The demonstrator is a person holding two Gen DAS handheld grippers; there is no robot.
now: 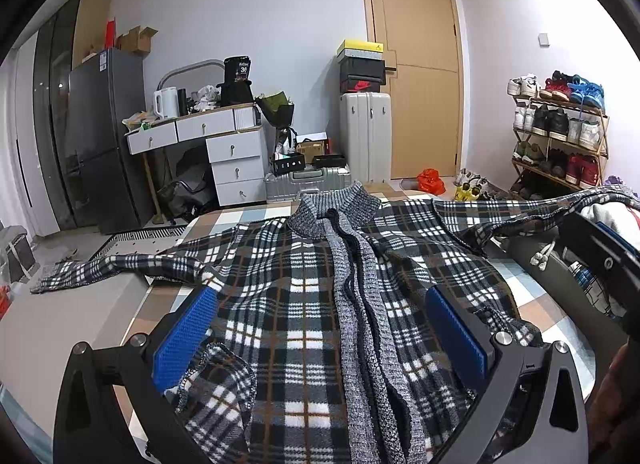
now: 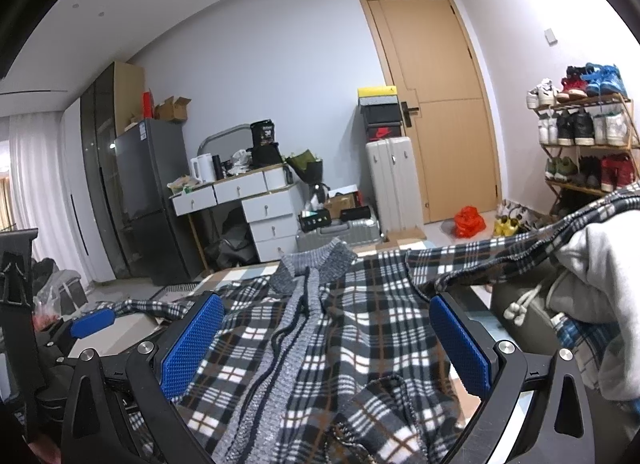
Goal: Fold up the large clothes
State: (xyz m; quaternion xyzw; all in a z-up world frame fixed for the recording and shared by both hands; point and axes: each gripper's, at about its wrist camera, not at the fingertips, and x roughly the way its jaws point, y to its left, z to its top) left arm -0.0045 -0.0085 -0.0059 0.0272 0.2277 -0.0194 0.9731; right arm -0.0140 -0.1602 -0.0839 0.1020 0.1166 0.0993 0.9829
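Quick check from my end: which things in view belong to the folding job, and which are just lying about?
Job:
- plaid jacket, spread flat
- left gripper, open
- right gripper, open

Lying about:
- white suitcase
- shoe rack
- desk
- fridge
- orange bag

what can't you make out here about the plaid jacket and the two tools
- Plaid jacket hem: cut off by the bottom edge in both wrist views.
- End of its right sleeve: runs behind a grey garment in the right wrist view.
- Left tool and right tool: both open, but whether their pads touch the cloth is unclear.
- Bed under the jacket: mostly covered.
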